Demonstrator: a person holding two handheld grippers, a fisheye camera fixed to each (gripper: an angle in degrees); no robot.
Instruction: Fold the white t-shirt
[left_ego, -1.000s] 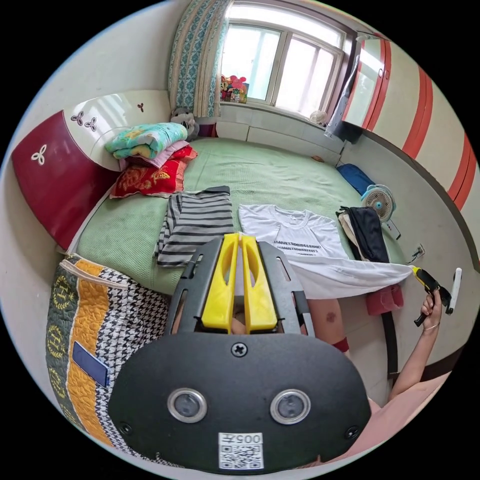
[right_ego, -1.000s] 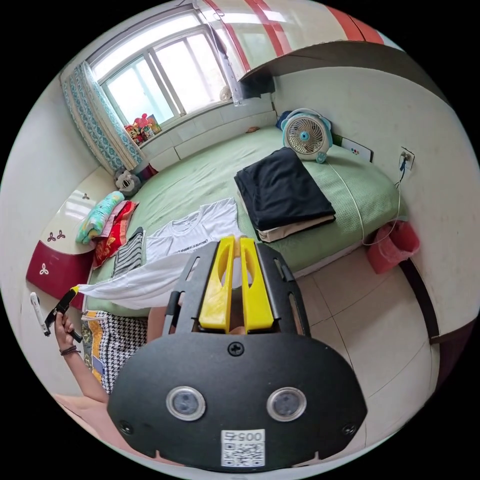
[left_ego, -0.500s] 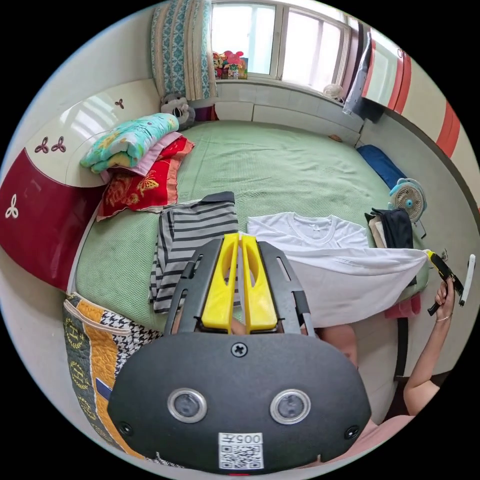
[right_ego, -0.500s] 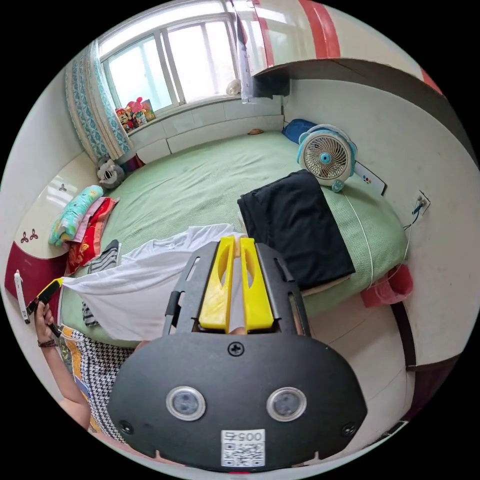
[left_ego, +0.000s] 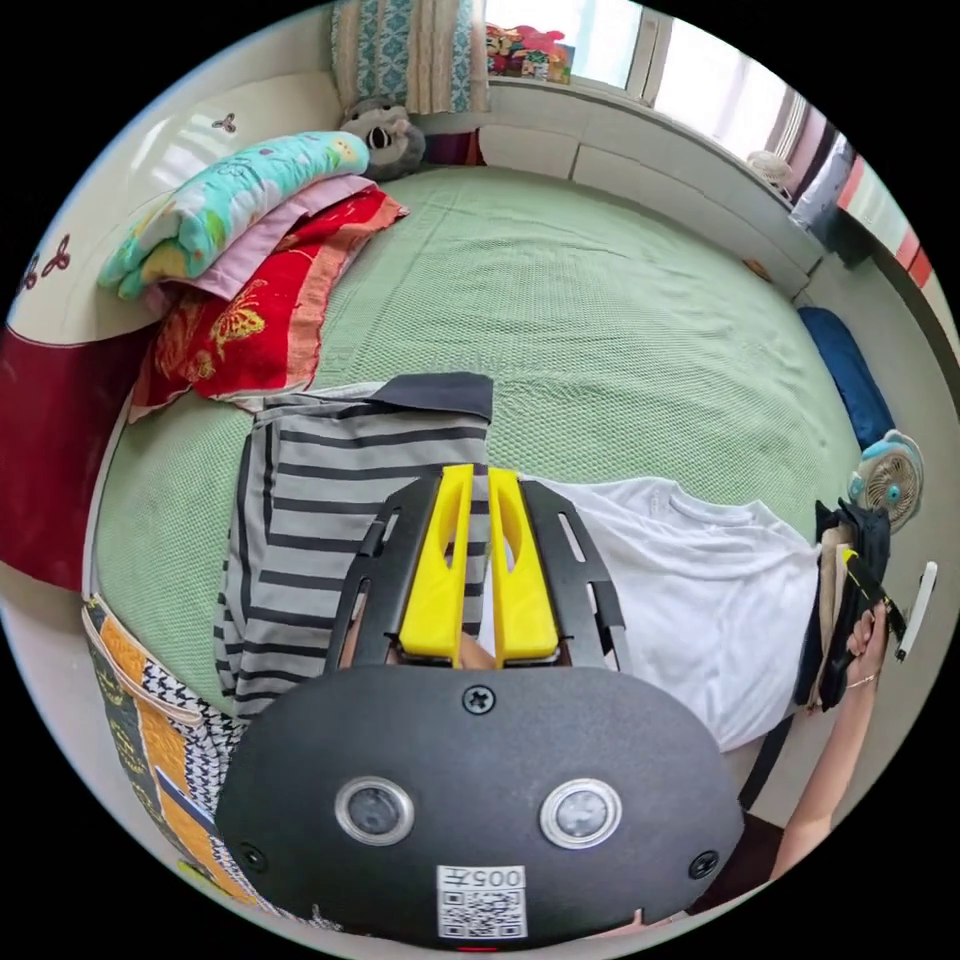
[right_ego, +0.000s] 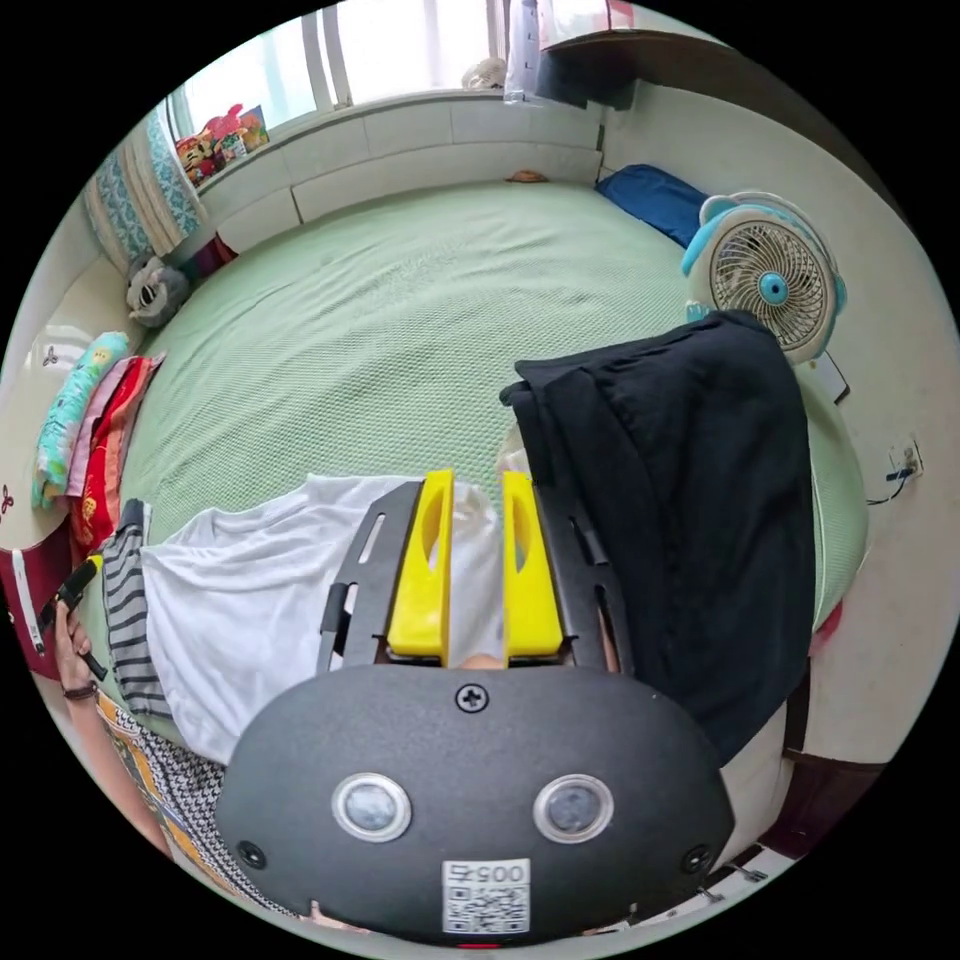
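Covering most of the room, a green bed (left_ego: 600, 300) carried the white t-shirt (left_ego: 700, 610), folded over between a striped shirt (left_ego: 340, 500) and a black garment (right_ego: 690, 500). The left gripper (left_ego: 478, 560) had narrowly parted jaws; the right gripper (right_ego: 474, 560) stood wider over the t-shirt's edge, its grip unclear.

Plain white t-shirt (left_ego: 700, 600), short-sleeved, round collar showing at its far edge. Spread flat on the green bed (left_ego: 600, 300), doubled over on itself so no print shows, lower part draping slightly over the bed's near edge. Lying between a striped garment (left_ego: 340, 500) on one side and a black folded pile (right_ego: 680, 500) on the other, touching or slightly overlapping both. Smooth, few wrinkles; seen again in the right gripper view (right_ego: 250, 600).
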